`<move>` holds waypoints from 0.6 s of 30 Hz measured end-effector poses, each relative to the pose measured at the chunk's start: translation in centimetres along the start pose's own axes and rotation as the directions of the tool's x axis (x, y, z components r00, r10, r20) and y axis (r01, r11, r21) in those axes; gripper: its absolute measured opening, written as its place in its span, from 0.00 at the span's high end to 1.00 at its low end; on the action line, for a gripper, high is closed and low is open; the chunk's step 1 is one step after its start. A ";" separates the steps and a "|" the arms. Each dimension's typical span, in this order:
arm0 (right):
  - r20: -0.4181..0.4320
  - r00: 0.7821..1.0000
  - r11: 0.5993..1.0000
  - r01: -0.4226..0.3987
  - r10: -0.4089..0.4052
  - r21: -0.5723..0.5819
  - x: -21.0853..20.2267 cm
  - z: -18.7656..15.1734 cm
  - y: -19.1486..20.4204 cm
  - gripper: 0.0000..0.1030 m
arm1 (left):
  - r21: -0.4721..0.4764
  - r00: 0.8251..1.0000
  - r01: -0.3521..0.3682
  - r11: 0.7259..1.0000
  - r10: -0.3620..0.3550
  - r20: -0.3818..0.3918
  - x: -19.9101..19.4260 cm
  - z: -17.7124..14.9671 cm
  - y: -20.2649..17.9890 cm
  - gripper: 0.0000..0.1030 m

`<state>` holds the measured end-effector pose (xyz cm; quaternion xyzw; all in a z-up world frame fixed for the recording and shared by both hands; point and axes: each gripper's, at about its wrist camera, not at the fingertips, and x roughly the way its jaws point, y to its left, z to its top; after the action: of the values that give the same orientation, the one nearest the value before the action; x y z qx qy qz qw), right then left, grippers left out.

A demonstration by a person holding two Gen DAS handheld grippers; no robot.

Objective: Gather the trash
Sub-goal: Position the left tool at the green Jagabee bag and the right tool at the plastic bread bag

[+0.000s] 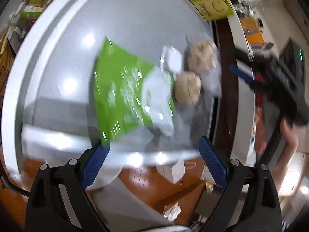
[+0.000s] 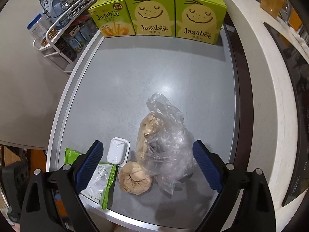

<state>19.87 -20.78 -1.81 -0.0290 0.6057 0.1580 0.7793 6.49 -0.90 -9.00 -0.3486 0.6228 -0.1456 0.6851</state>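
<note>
Right gripper (image 2: 146, 158) jaws wide, empty, above clear plastic bag (image 2: 166, 150)

We see a grey tabletop (image 2: 135, 73) with a pale raised rim. Beneath it lies a brown wood floor (image 1: 154, 189). Overhead lights glare off the surface.

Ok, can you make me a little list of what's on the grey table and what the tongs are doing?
surface: grey table
wrapper: green and white snack packet, flat at the near edge
tub: small white plastic tub, beside the packet
paper: crumpled brown paper ball
bag: clear plastic bag with brown paper inside, touching the ball
back row: three green Jagabee boxes, upright
left tongs: open, empty, above the packet
right tongs: open, empty, over the tub, ball and bag
</note>
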 end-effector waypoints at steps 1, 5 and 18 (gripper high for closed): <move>-0.001 1.000 1.000 -0.002 0.002 0.007 0.1 0.0 -0.2 0.11 | -0.006 1.000 0.010 1.000 -0.010 0.024 -0.2 1.0 0.3 0.09; -0.007 1.000 1.000 -0.001 0.001 0.026 0.4 0.2 -0.8 0.11 | -0.039 0.992 -0.003 0.999 0.008 0.125 -2.0 5.7 1.5 0.09; -0.002 1.000 1.000 0.013 -0.013 -0.001 -0.2 -0.4 -0.8 0.10 | -0.024 0.980 0.102 0.995 -0.105 -0.170 -1.0 -2.4 -0.4 0.09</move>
<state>19.68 -21.71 -1.89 -0.0334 0.6064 0.1533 0.7795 4.13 -1.20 -7.92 -0.3717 0.6616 -0.2057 0.6178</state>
